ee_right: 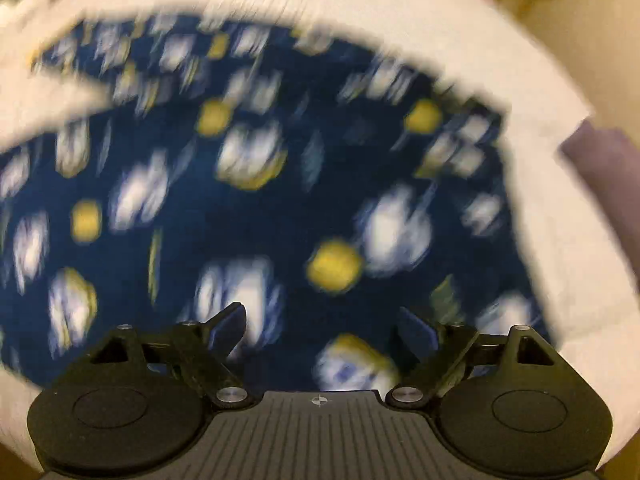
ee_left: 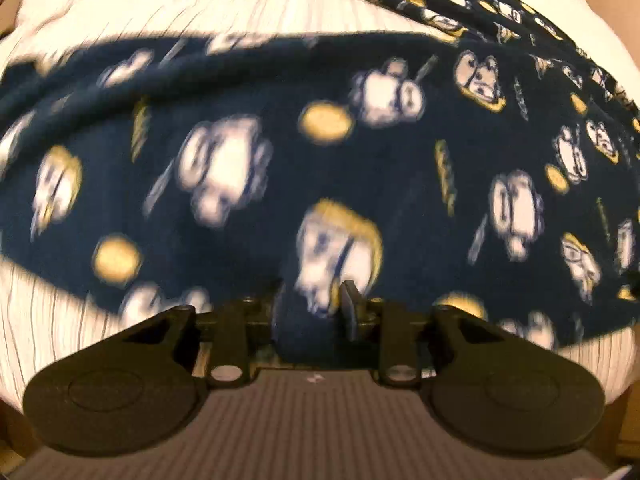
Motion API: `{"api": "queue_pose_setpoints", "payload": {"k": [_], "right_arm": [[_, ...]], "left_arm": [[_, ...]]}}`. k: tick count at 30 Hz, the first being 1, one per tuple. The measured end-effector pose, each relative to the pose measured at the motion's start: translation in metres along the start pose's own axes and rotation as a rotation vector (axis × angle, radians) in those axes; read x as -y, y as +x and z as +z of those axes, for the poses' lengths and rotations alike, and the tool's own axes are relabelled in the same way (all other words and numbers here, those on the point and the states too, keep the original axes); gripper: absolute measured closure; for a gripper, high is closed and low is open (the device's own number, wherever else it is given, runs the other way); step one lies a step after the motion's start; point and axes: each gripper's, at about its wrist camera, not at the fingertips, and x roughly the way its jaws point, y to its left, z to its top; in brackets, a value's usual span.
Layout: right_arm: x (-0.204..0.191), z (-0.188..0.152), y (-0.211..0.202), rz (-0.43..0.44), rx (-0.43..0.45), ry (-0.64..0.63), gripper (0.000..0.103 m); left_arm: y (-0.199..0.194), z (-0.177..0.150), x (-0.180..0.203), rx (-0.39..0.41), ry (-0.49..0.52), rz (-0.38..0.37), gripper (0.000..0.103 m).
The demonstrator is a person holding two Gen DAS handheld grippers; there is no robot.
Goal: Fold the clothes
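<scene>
Across the white striped bed sheet (ee_left: 48, 320) lies the navy printed garment (ee_left: 248, 208), spread flat, which suits a fold. The left claw (ee_left: 310, 308) is narrowed onto a raised pinch of that fabric, probably to carry an edge over. The right claw (ee_right: 320, 328) hangs above the cloth with jaws wide and nothing between them, apparently free to take a new hold.

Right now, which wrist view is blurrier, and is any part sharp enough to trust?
Right wrist view: heavy streaking across the navy printed fleece garment; only the right hand-held gripper is crisp. Left wrist view: milder blur, the print sharper at far right, and the left hand-held gripper looks sharp.
</scene>
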Motion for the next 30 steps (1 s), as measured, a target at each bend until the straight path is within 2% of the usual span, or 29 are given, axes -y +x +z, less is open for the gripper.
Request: {"api": "queue_pose_setpoints", "payload": {"k": [1,3,5,7,10,14,18,20,24,26,28,30], "right_arm": [[-0.001,-0.01,0.003,0.005,-0.032,0.006,0.017],[0.005,-0.025,-0.008,0.025,-0.035,0.036,0.017],[0.008,-0.016,-0.019,0.036,-0.083,0.008,0.017],[0.002,0.005,-0.027,0.056,-0.087,-0.065,0.017],[-0.033,0.06,-0.037,0.136,0.009,-0.205,0.017],[-0.112,0.133,-0.029,0.325,0.086,-0.32,0.017],[-0.204,0.2,0.002,0.482,0.063,-0.466,0.019],[-0.255,0.232,0.014,0.546,0.04,-0.557,0.027],[-0.37,0.285,0.024,0.667,0.022,-0.774,0.029],[-0.427,0.303,0.024,0.778,-0.021,-0.837,0.029],[-0.48,0.316,0.025,0.884,-0.08,-0.853,0.03],[-0.527,0.323,0.032,0.951,-0.16,-0.842,0.03]], "left_arm": [[-0.007,-0.009,-0.004,-0.002,-0.008,-0.002,0.078],[-0.027,-0.02,-0.018,-0.004,-0.051,0.019,0.079],[-0.051,-0.025,-0.042,0.025,-0.133,0.059,0.079],[-0.07,-0.021,-0.078,0.067,-0.261,0.094,0.077],[-0.078,-0.008,-0.125,0.104,-0.414,0.112,0.075],[-0.074,0.003,-0.18,0.116,-0.592,0.144,0.069],[-0.066,0.001,-0.226,0.111,-0.808,0.117,0.066],[-0.062,-0.001,-0.244,0.126,-0.889,0.099,0.061],[-0.053,-0.003,-0.275,0.162,-1.026,0.059,0.059],[-0.051,-0.007,-0.29,0.193,-1.1,0.037,0.059],[-0.05,-0.011,-0.305,0.232,-1.181,0.01,0.058],[-0.048,-0.018,-0.32,0.273,-1.274,-0.029,0.058]]}}
